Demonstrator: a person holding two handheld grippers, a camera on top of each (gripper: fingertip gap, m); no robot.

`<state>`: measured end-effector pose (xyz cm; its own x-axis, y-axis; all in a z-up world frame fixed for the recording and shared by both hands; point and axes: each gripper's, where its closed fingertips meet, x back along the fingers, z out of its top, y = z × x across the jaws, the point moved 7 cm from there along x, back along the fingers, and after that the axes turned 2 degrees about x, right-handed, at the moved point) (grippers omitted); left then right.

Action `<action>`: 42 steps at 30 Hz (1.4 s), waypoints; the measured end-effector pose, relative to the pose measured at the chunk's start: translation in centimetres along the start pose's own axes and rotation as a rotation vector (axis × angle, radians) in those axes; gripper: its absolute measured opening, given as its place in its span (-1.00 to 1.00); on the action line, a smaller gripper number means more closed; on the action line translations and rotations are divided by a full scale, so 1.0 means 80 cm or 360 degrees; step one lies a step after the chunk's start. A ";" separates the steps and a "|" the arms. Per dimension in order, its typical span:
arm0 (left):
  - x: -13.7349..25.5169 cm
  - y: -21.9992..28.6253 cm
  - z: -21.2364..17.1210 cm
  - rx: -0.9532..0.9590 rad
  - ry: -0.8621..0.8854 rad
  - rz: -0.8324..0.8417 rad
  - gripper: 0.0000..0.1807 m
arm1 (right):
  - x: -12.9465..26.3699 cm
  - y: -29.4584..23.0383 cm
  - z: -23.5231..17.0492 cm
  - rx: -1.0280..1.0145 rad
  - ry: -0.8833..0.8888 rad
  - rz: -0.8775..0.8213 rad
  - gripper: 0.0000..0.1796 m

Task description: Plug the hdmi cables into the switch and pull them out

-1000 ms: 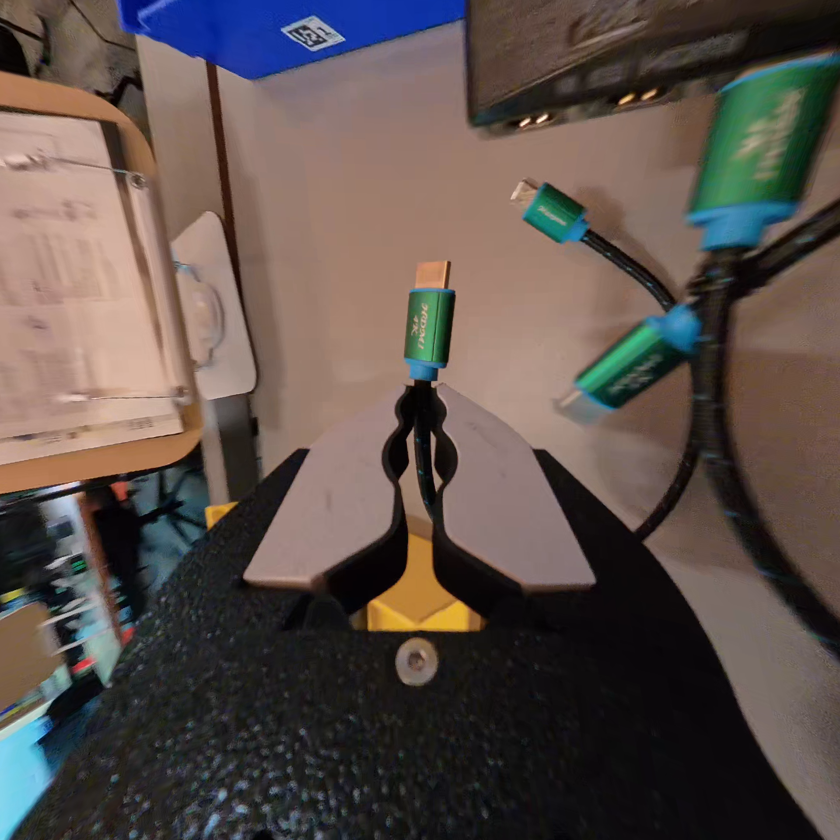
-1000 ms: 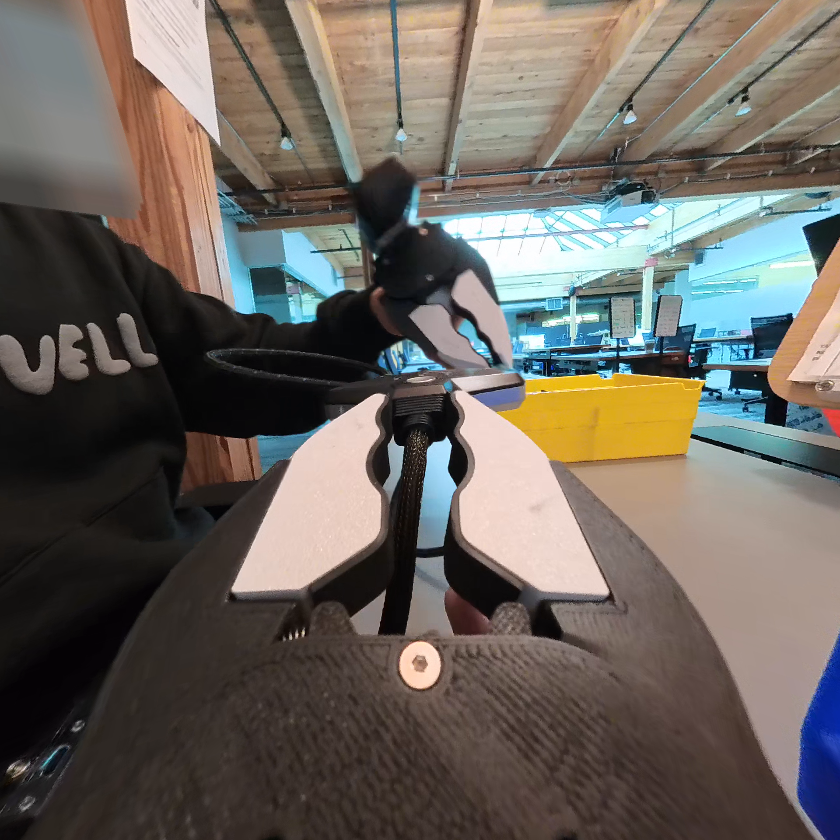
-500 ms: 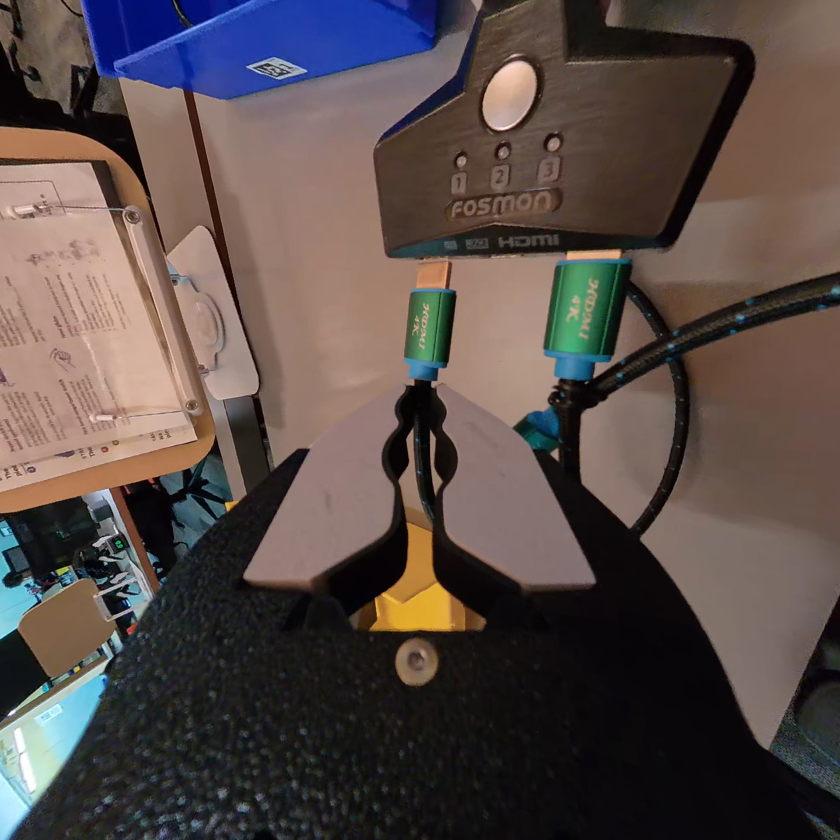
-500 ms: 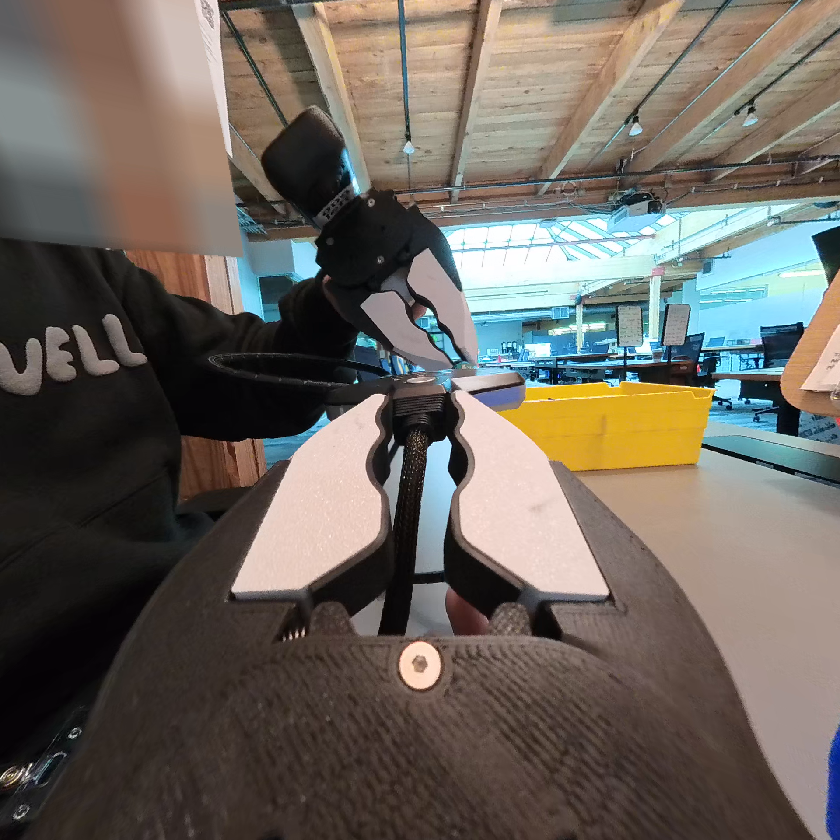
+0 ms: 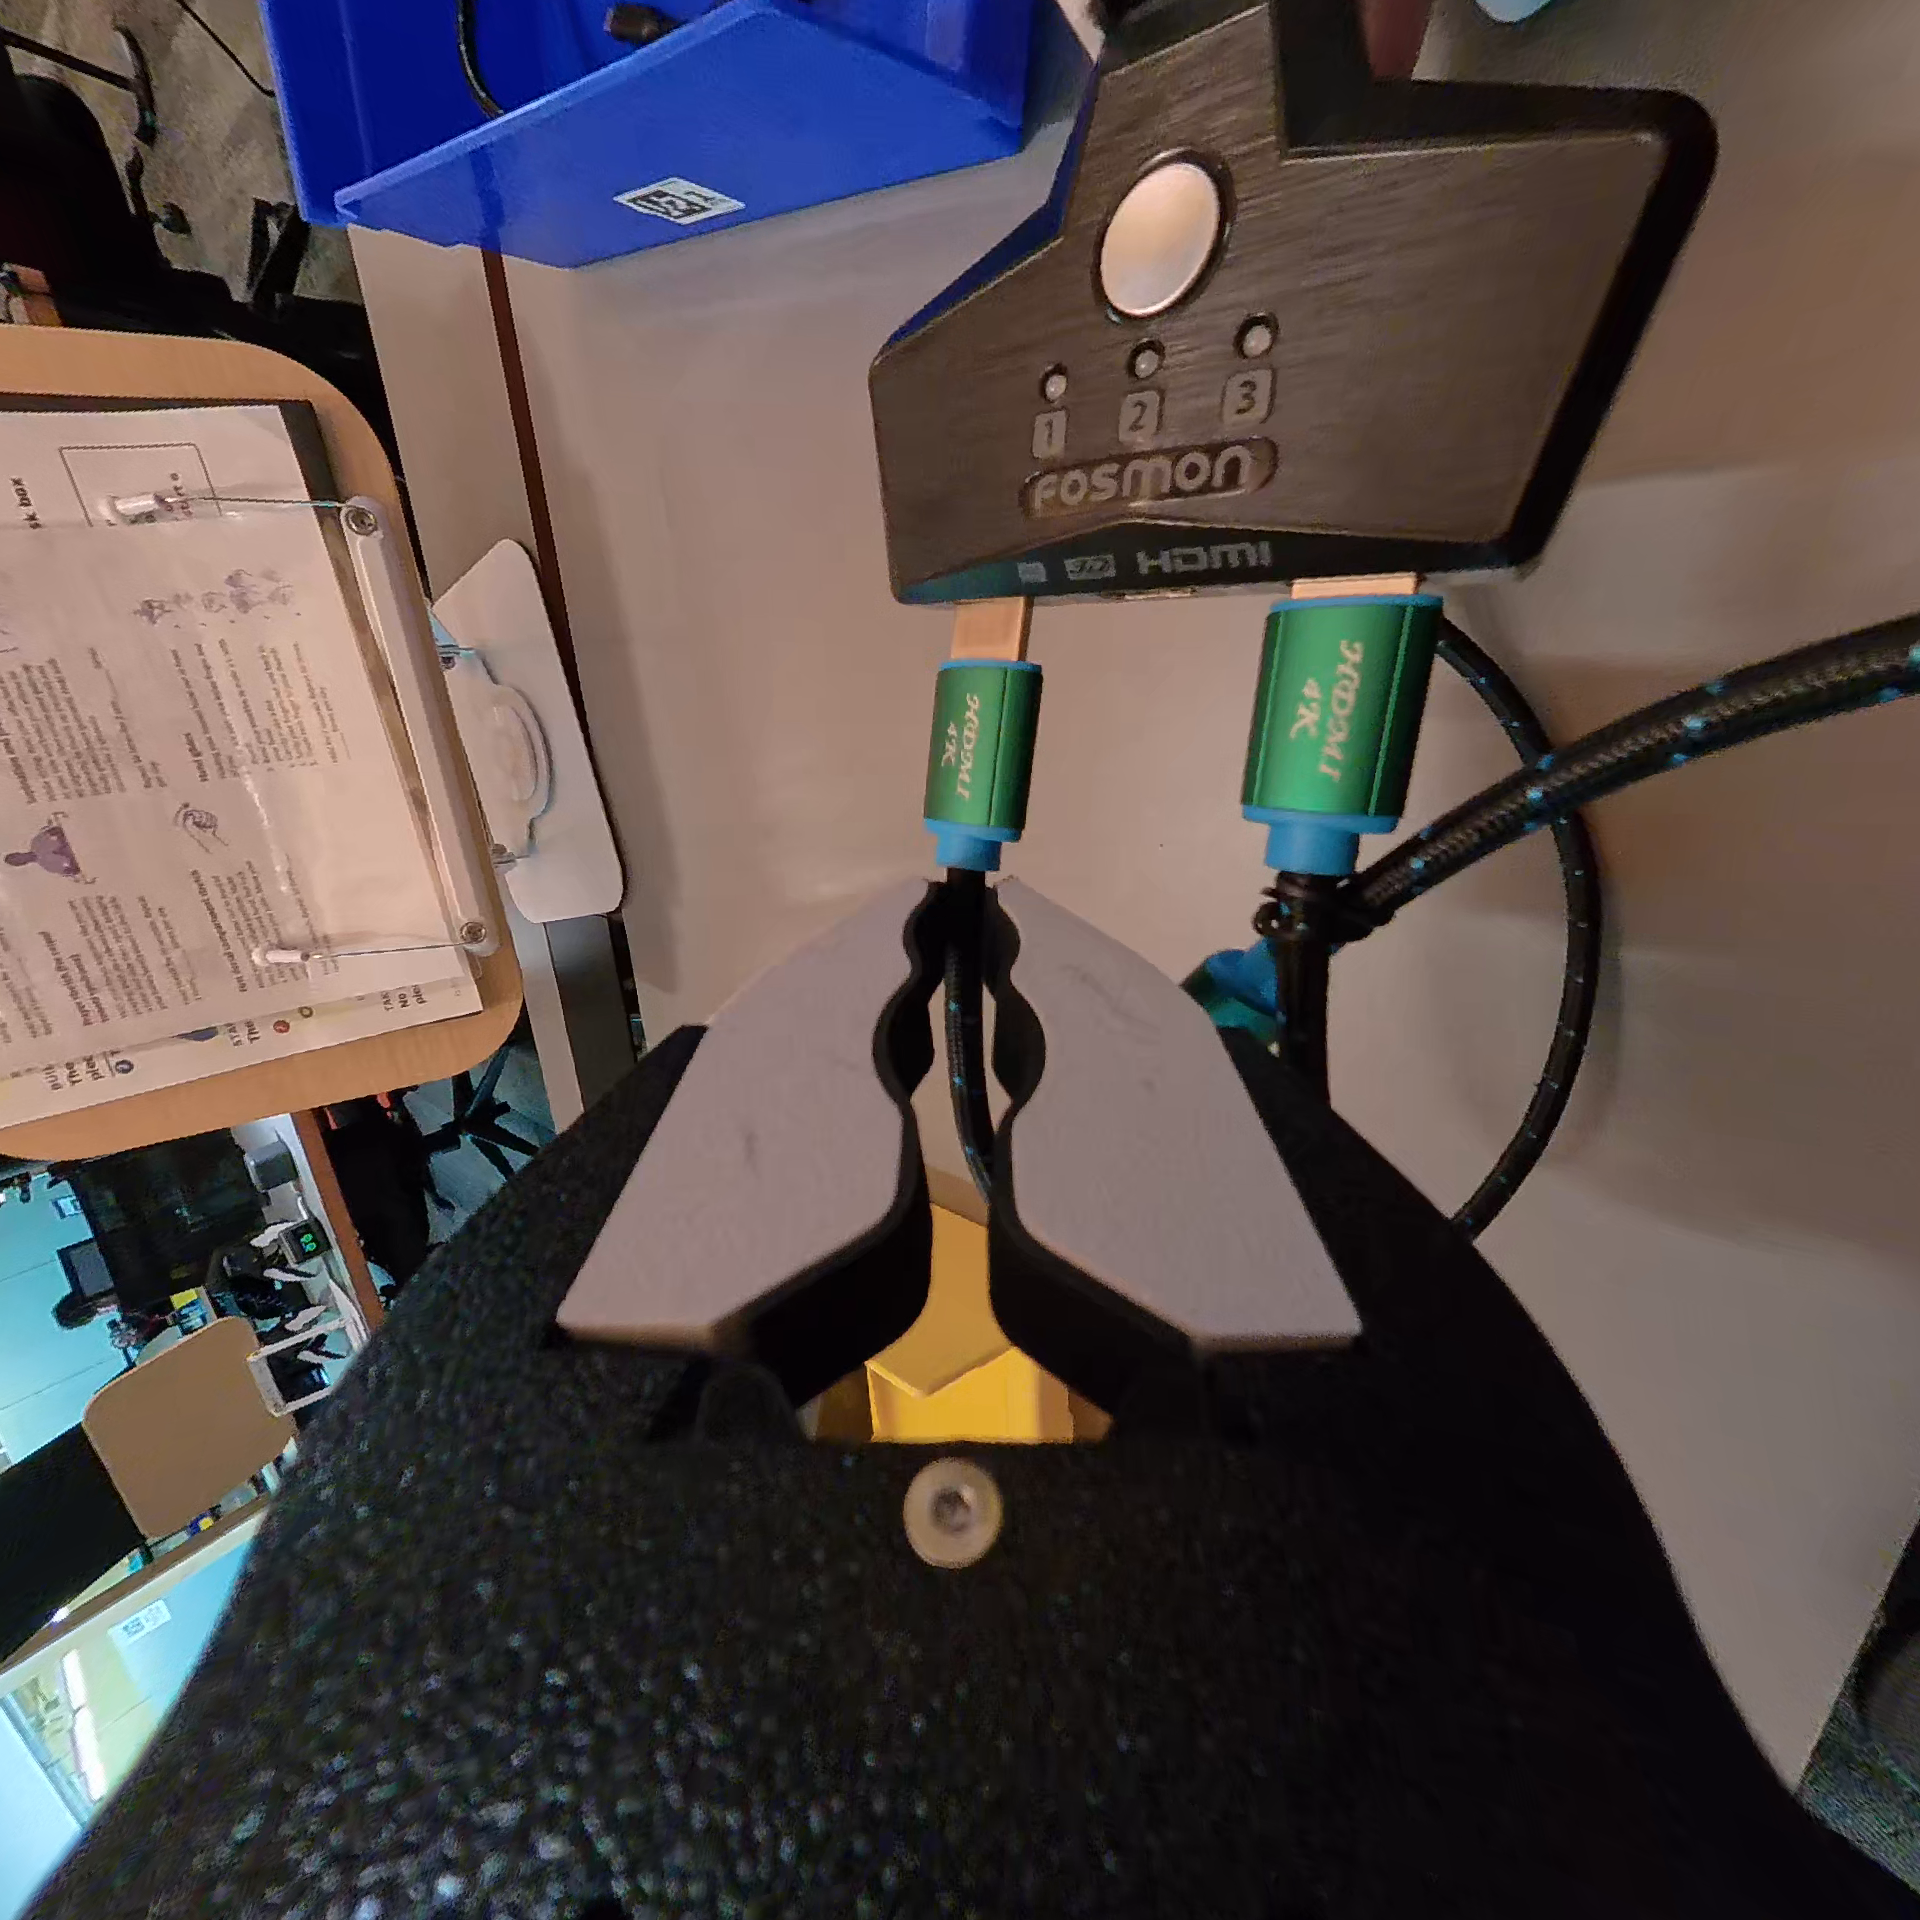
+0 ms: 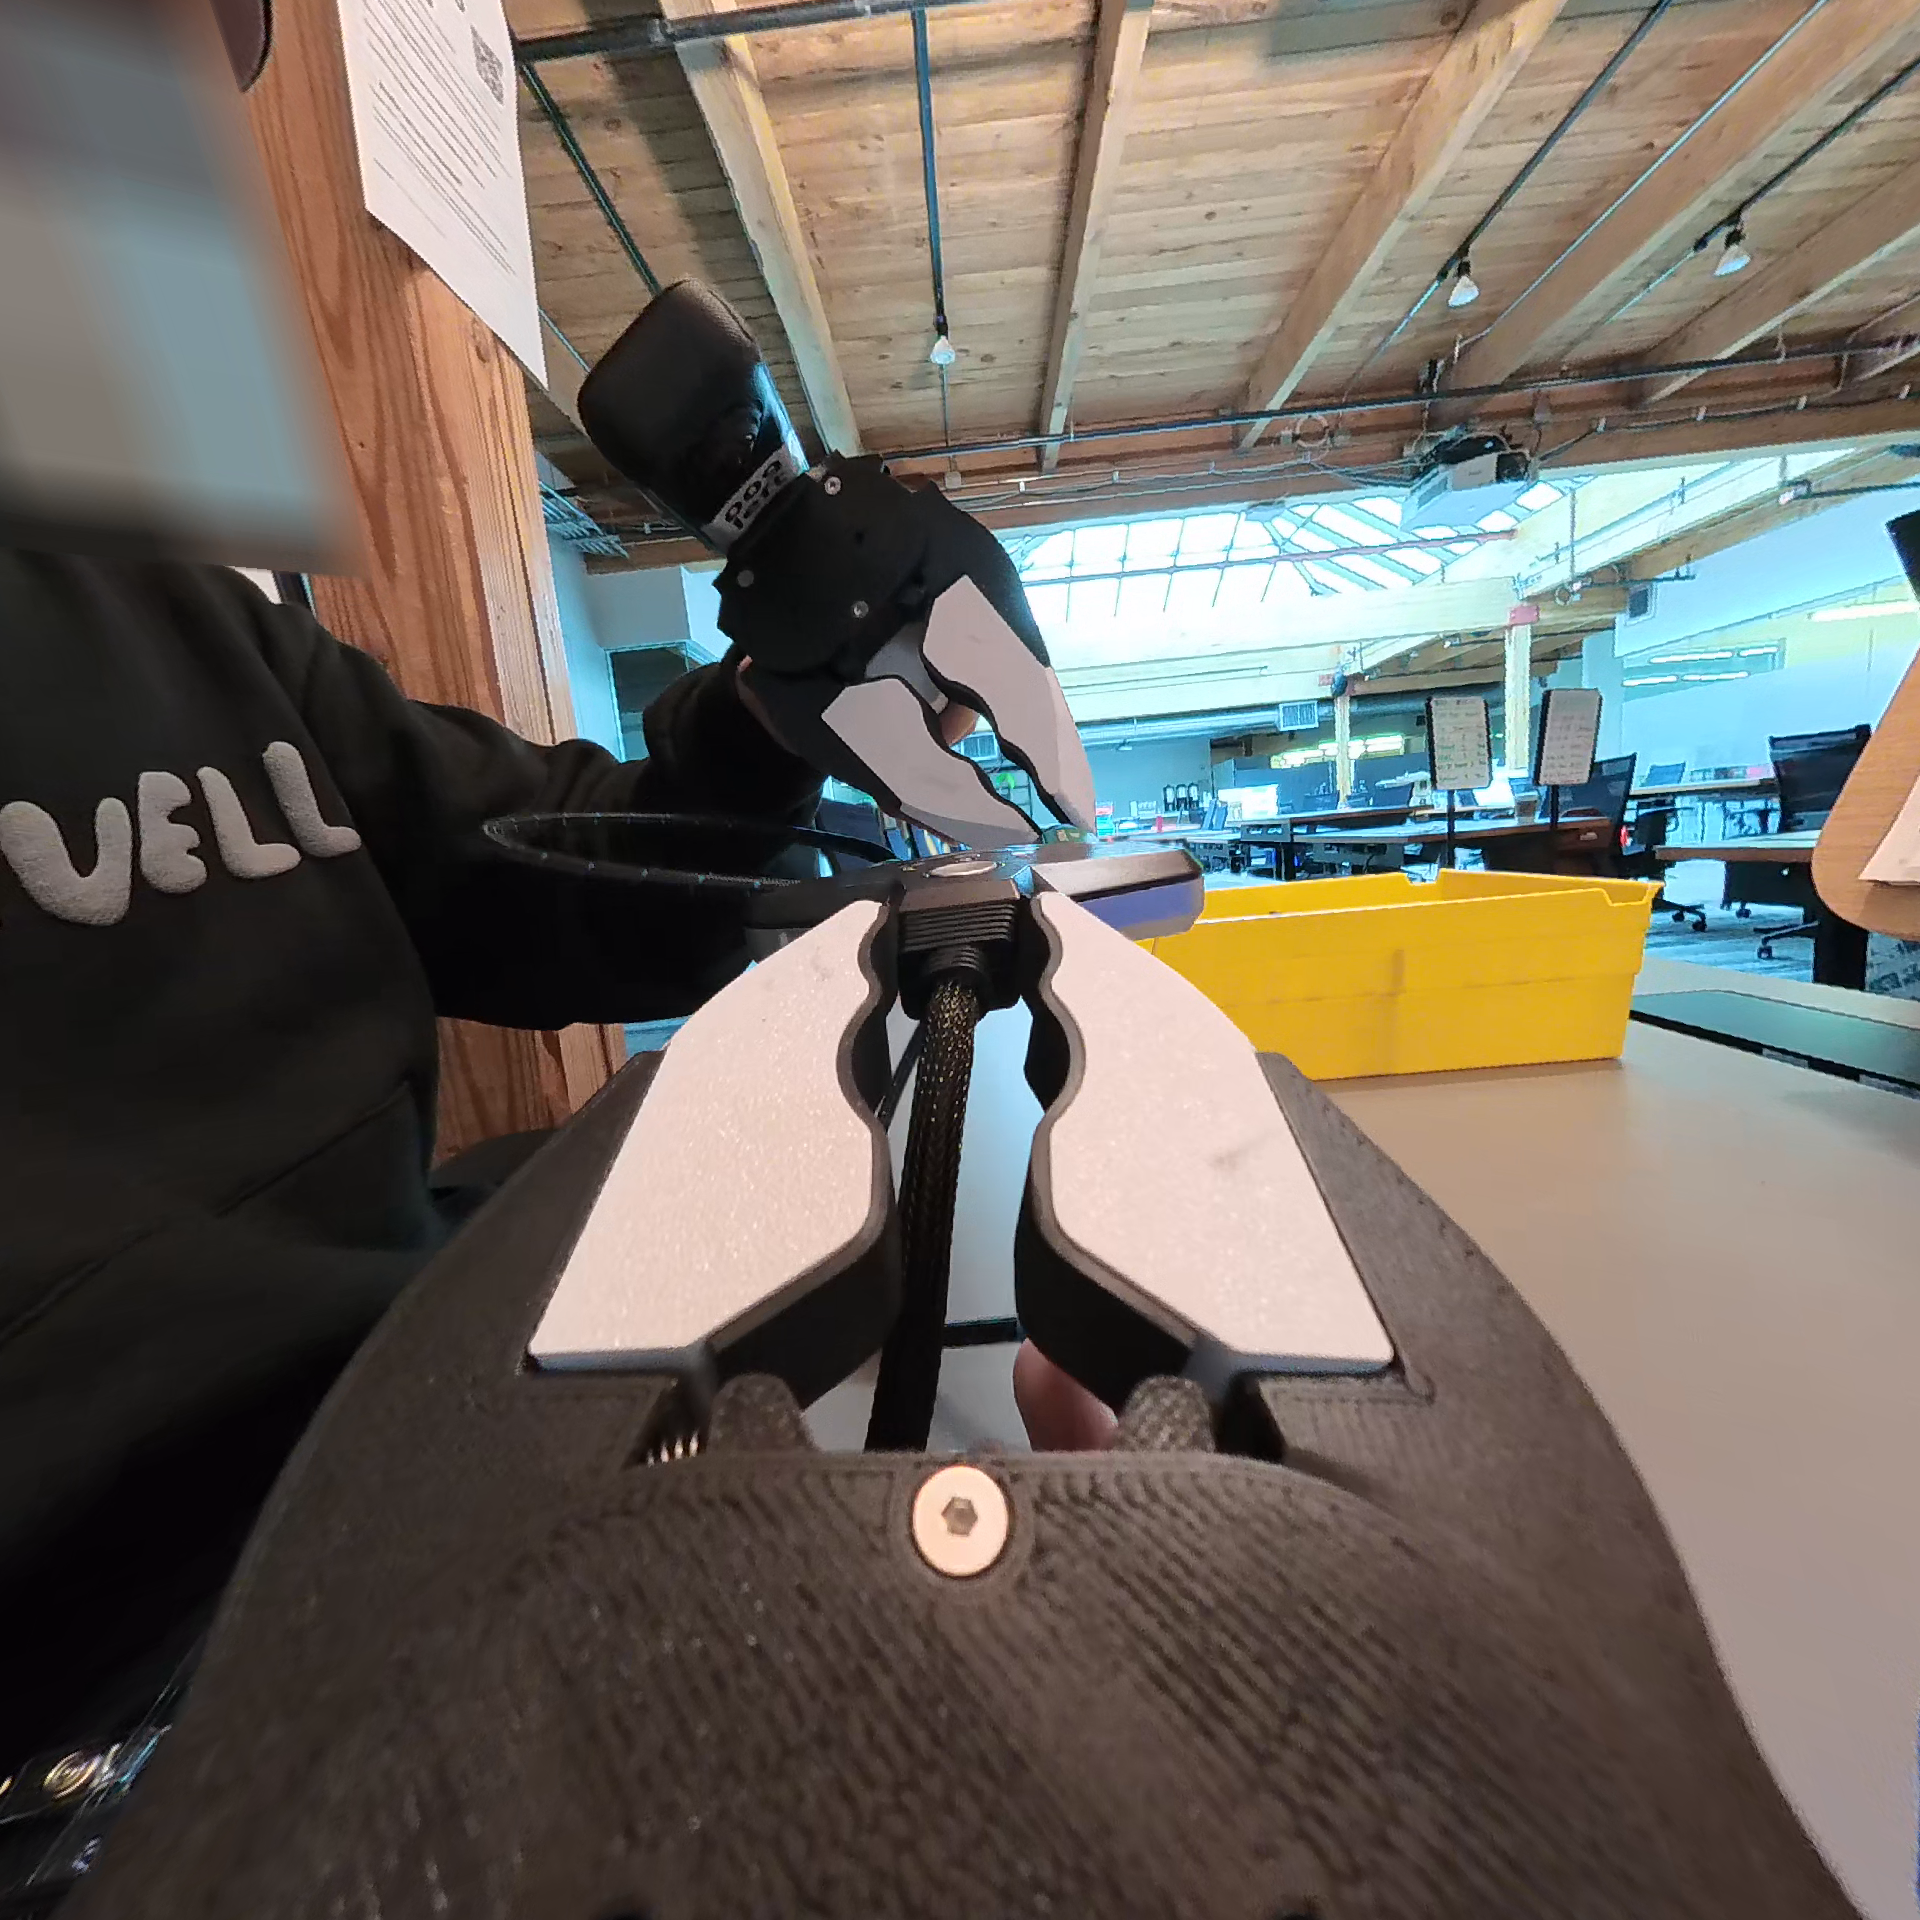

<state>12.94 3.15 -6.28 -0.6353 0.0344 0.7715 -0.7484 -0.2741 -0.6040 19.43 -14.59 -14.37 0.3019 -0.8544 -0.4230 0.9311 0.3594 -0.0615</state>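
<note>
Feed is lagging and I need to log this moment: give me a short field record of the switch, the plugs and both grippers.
switch: black HDMI switch, lifted off the grey table
left gripper: left gripper shut on the braided cable just behind the small green plug
small green plug: gold tip at the switch's left port, metal still showing, not fully seated
large green plug: large green plug seated in the right port
middle port: empty
right gripper: right gripper shut on the black pigtail connector at the switch's back
nearby: blue bin, yellow bin

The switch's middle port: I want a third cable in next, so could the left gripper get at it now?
Probably not yet. The left gripper is shut on a green plug's cable, its tip at the switch; the middle port between both plugs looks unblocked.
</note>
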 end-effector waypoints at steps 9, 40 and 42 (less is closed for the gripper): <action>0.001 0.003 -0.003 0.0019 0.0024 -0.0052 -0.93 | -0.001 0.001 -0.003 -0.0037 -0.0024 0.0004 -0.75; 0.002 0.009 -0.011 0.0243 0.0438 -0.0229 -0.93 | 0.001 -0.008 0.007 0.0004 0.0076 0.0114 -0.75; 0.005 0.006 -0.017 0.0322 0.0600 -0.0389 -0.93 | 0.000 -0.011 0.008 0.0038 0.0079 0.0139 -0.75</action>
<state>12.09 4.32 -6.52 -0.4987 0.4562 0.7370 -0.8557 -0.3946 -0.3347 18.72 -15.18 -13.76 0.3720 -0.8005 -0.4699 0.9066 0.4220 -0.0012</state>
